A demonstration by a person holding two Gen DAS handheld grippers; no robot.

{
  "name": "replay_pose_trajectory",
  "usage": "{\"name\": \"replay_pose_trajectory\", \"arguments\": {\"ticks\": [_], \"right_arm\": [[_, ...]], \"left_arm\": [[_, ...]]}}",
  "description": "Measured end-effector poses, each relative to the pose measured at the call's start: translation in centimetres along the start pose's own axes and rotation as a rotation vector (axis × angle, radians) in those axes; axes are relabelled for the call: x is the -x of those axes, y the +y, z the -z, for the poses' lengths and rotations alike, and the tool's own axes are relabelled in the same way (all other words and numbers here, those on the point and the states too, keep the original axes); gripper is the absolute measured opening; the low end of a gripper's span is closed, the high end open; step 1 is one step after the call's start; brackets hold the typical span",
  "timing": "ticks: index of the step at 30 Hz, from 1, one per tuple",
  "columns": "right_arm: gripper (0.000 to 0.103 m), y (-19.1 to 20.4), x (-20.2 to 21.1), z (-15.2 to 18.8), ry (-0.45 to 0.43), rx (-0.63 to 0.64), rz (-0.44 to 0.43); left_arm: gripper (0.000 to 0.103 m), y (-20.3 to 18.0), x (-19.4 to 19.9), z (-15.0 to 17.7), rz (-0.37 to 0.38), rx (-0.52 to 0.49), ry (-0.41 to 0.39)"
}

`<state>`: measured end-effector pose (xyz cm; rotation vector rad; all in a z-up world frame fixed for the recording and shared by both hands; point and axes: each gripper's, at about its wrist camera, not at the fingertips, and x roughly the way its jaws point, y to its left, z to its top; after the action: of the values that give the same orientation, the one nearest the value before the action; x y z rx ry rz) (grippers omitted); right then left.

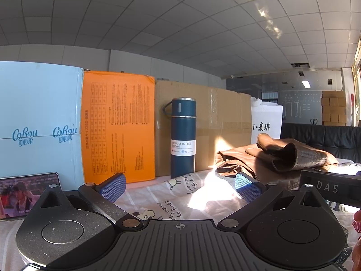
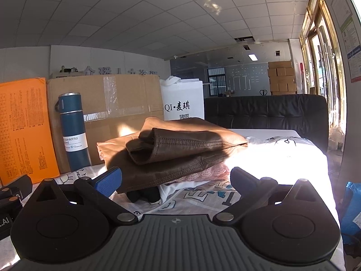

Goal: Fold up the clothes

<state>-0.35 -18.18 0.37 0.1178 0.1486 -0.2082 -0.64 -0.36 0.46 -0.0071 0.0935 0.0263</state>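
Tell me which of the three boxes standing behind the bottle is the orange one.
The middle box, covered in printed tables and text. The pale blue box stands to its left, and the plain brown taped cardboard box to its right, behind the bottle.

Brown jacket (image 2: 180,144) looks like soft matt leather with visible stitching, bottle (image 1: 182,135) at its 9 o'clock is satin-painted metal (paper label), boxes (image 1: 216,122) behind are plain cardboard.

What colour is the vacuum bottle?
Dark blue vacuum bottle with a white label and silver rim bands; clearest in the left wrist view.
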Motion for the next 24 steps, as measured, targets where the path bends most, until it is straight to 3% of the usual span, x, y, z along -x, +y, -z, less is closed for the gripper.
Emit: {"name": "replay_pose_trajectory", "arguments": {"ticks": [24], "right_arm": [[0.103, 0.15, -0.1, 0.08, 0.016, 0.01, -0.012]], "left_arm": [[0.103, 0.06, -0.08, 0.05, 0.003, 0.004, 0.007]]}}
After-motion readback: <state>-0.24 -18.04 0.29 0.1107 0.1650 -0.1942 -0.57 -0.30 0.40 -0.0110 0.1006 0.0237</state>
